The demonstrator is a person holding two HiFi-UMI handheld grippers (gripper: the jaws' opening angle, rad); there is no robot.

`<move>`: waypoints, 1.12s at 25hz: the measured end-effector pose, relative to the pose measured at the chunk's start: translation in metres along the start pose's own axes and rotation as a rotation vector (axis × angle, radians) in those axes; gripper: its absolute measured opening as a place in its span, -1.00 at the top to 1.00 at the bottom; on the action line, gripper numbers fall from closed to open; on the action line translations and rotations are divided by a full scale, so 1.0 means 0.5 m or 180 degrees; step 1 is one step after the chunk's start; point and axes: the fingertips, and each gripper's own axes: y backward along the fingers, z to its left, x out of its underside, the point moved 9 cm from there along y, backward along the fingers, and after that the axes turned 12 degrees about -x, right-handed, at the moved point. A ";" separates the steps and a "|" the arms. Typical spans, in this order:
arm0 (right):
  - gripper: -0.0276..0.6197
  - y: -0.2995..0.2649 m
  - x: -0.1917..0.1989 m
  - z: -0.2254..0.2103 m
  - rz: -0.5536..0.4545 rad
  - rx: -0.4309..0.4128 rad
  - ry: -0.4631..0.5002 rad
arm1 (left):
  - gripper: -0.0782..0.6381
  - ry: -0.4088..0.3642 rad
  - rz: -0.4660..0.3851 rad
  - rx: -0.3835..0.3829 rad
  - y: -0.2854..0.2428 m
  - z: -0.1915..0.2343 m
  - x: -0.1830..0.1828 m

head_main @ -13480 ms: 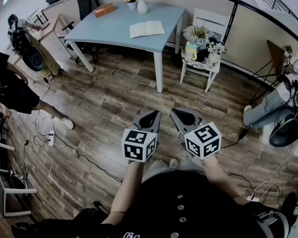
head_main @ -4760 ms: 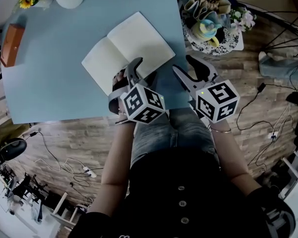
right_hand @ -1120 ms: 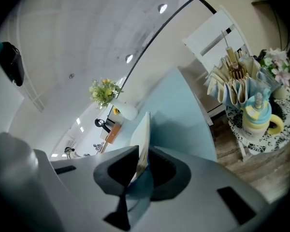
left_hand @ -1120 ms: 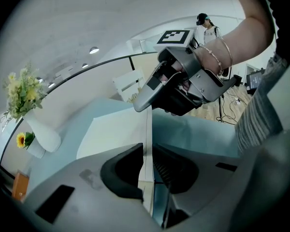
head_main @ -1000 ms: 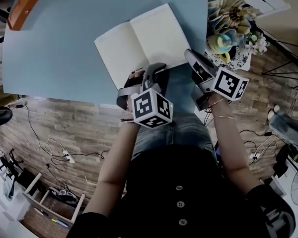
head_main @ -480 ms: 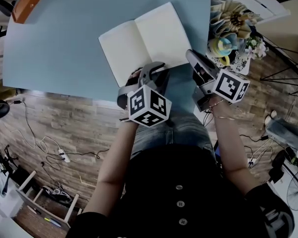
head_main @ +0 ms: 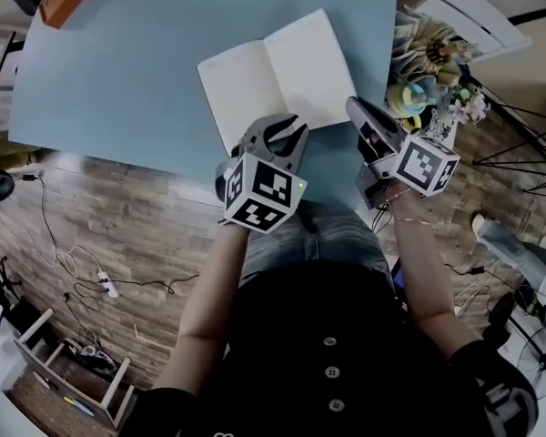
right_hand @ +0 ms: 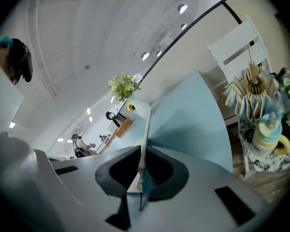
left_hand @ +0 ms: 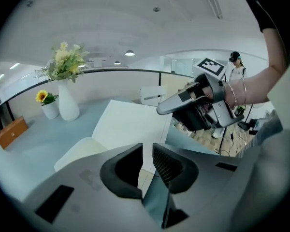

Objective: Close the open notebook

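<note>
- Left grey hand-held gripper: it's over the front edge of the light-blue desk. Jaws are just a slit apart with nothing pinched, and the tips are right at the notebook's near edge.
- Open white-paged notebook: lies by the desk's front right corner, and the right half looks a bit raised.
- Right grey hand-held gripper: clamped on that right half at its near outer corner.

We look over a pale blue surface stretching ahead of the left gripper. Wood-plank floor lies behind it, with cables trailing. Right of the right gripper stands a white chair. Round ceiling lights glow overhead.
</note>
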 end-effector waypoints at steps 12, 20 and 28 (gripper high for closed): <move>0.81 -0.024 0.000 0.050 0.0236 -0.0208 0.0230 | 0.61 0.0952 -0.0146 -0.0131 0.060 0.068 0.027; 0.81 -0.061 0.007 0.096 0.0419 -0.0479 0.0359 | 0.62 0.1240 -0.0156 -0.0263 0.103 0.085 0.066; 0.81 -0.101 0.033 0.110 0.0679 -0.0636 0.0408 | 0.64 0.1405 -0.0171 -0.0403 0.131 0.093 0.096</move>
